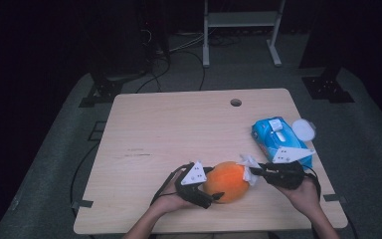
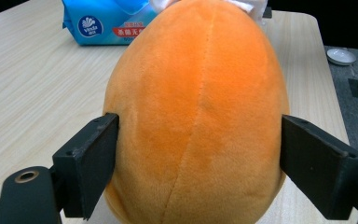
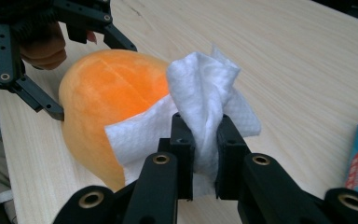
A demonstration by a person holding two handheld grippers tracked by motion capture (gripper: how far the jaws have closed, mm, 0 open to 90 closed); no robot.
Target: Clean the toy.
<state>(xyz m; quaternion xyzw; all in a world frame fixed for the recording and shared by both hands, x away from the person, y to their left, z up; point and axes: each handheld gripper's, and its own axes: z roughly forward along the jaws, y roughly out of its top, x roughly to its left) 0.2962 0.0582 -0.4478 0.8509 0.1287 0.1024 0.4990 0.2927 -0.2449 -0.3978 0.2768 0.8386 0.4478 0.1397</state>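
At the near edge of the pale wooden table (image 1: 179,129), a round orange plush toy shaped like a fruit (image 1: 227,181) is seen lying between the two hand-held grippers. In the left gripper view the toy (image 2: 200,116) is flanked by the left gripper (image 1: 205,190), whose black pads (image 2: 91,165) stand at either side of its widest part; the left-hand pad meets the plush, while at the right-hand pad a firm press cannot be told, and the fabric is not dented. The jaws are spread wide around the toy.

On the toy's other side, a crumpled white wet wipe (image 3: 205,107) is clamped tightly between the jaws of the right gripper (image 3: 204,158), which are closed on it. One flap of the wipe is laid against the orange plush (image 3: 107,102), touching its surface. In the high view the right gripper (image 1: 256,172) is seen just beside the toy, with the wipe (image 1: 250,167) bunched between them.

Farther back and to the right, a blue plastic pack of wet wipes (image 1: 278,140) is set on the table, and a small round white lid (image 1: 304,129) lies beside it at the table's edge. Farther still, a round cable hole (image 1: 236,102) is cut into the tabletop.
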